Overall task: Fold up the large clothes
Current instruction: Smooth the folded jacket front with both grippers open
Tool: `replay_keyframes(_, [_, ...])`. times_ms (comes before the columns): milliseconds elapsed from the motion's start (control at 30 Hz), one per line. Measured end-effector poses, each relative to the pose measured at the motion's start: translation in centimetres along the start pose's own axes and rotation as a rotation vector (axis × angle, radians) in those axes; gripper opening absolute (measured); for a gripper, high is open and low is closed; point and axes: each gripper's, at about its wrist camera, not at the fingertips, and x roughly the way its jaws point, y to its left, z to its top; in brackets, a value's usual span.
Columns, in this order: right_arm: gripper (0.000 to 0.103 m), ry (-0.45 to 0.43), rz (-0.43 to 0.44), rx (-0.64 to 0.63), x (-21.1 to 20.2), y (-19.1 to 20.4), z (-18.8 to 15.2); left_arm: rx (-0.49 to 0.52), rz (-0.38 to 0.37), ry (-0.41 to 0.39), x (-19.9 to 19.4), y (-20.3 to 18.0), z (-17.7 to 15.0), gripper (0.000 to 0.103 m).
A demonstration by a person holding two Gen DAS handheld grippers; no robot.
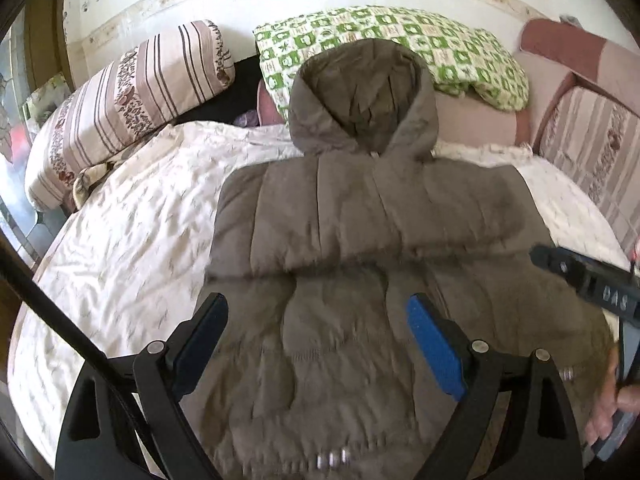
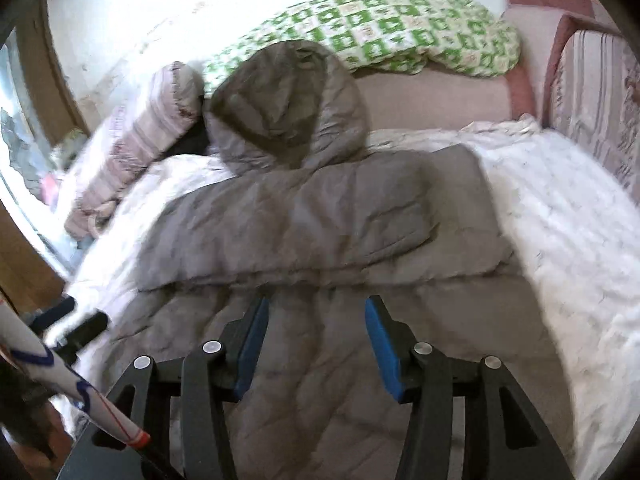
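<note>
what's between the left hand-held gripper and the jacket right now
Nothing visible. The left hand-held gripper hangs open directly over the brown hooded jacket, with only air between its fingers and the fabric.

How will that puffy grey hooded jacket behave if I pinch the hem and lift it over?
The jacket is quilted and puffy, so it will probably sag and drape, not hinge cleanly. The folded-in sleeves look loose and may slide off. Its smooth shell could slip from the open left gripper.
</note>
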Motion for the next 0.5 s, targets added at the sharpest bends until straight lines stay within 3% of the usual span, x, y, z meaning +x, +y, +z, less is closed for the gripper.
replay_keyframes(233, [0.054, 0.017, -0.048, 0.102, 4.5, -2.8, 3.2, -0.038, 0.015, 0.007, 7.8, 0.7, 3.7, 0.091])
replay_keyframes(333, [0.054, 0.068, -0.076, 0.111, 7.5, -3.2, 3.7, -0.058, 0.0, 0.082, 11.7, 1.2, 3.2, 0.091])
replay_keyframes(500, [0.055, 0.171, -0.102, 0.124, 11.1, -3.4, 2.7, -0.042, 0.032, 0.144, 14.6, 1.0, 2.1, 0.091])
